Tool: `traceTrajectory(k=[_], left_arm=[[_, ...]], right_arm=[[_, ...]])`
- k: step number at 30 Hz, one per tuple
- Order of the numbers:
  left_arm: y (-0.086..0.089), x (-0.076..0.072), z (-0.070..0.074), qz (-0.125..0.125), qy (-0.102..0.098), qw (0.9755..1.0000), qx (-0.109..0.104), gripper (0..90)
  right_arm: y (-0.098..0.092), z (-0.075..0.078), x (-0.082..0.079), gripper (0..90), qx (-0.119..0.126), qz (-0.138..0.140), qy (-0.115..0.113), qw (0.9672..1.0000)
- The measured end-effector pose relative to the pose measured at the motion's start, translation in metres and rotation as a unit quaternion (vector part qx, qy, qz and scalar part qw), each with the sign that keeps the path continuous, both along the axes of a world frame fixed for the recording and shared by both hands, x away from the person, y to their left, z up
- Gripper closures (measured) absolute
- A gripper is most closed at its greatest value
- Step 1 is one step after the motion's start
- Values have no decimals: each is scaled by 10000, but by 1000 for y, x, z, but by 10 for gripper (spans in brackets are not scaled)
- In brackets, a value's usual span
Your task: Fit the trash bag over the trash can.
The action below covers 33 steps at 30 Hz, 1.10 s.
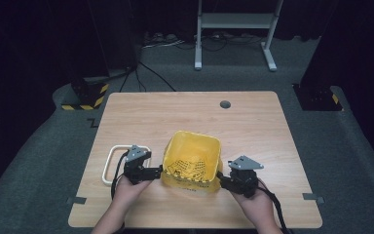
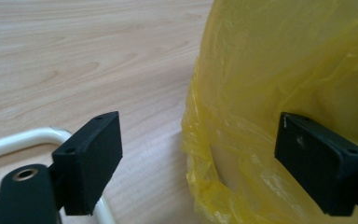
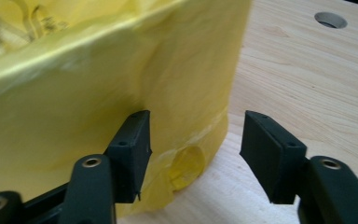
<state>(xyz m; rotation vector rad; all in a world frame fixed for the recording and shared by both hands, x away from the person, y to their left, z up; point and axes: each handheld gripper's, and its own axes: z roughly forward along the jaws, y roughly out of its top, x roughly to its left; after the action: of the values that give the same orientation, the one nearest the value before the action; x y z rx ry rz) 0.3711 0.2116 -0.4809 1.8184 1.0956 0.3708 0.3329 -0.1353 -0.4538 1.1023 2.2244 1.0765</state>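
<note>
From above, the yellow bag-lined bin (image 1: 192,158) stands upright on the wooden surface (image 1: 253,126), mouth open to the ceiling, flanked by the left gripper (image 1: 157,170) at one side and the right gripper (image 1: 222,178) at the other. That high view looks straight down inside: the liner carries dark printing or small bits on its floor, too small to tell which.

The left gripper view brings in what the overhead cannot: the crinkled yellow plastic (image 2: 279,93) bulging between the jaws and over toward the right-hand one, its loose lower edge bunched up ahead of the gap. The jaws stand wide, not pressing on the film. Beside and beneath the left-hand jaw lies the white rounded frame (image 2: 23,140), flat on the wood; from above it is a rounded rectangle (image 1: 111,161) just outside the left gripper.

The right gripper view shows the bin's corner (image 3: 186,93) rising just past the left-hand jaw, a knotted yellow nub (image 3: 186,165) inside the gap. Jaws parted, gripping nothing. Beyond them, a round hole (image 3: 330,19) in the surface.
</note>
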Motion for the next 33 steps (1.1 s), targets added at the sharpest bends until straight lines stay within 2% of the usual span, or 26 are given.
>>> traceTrajectory(k=[2,5,6,8,9,14,16,18,19,22,25,26,29,32,33], left_arm=[[1,6,-2,-52,-6,9999,-132,189],[4,12,-6,-277,1,9989,-378,258],[5,13,-7,-308,5,9989,-359,250],[7,13,-7,-291,-2,9994,-194,180],[11,13,-6,-223,-34,9997,-86,170],[30,4,5,133,-39,9996,265,158],[40,0,8,262,-27,9980,566,156],[51,-4,9,358,-17,9947,967,154],[57,-6,9,438,-4,9930,1093,160],[73,-10,3,614,25,9914,1157,194],[82,-15,-5,725,7,9905,1168,229],[86,-16,-6,744,-56,9895,1240,245],[94,-18,-11,891,-10,9871,1333,256],[102,-20,-12,1106,16,9853,1305,272],[105,-22,-12,1185,-24,9837,1350,284]], right_arm=[[2,-1,-5,432,1,28,-3,10000],[5,-3,-11,427,-46,119,-1,9999],[5,-4,-12,410,-96,143,42,9998],[4,-4,-13,358,-103,159,118,9998],[2,-3,-14,361,-106,144,97,9998],[-15,1,-15,333,-142,-41,-160,9998],[-23,-2,-13,313,-156,-148,-242,9995],[-32,-9,-12,316,-29,-300,-312,9991],[-36,-15,-11,320,17,-361,-334,9988],[-44,-33,-5,319,-66,-504,-90,9987],[-49,-47,-1,323,-280,-601,-69,9978],[-50,-49,0,322,-283,-635,-10,9976],[-54,-56,4,319,-268,-735,133,9968],[-56,-59,5,319,-327,-779,155,9963],[-57,-60,5,319,-335,-790,164,9962]])
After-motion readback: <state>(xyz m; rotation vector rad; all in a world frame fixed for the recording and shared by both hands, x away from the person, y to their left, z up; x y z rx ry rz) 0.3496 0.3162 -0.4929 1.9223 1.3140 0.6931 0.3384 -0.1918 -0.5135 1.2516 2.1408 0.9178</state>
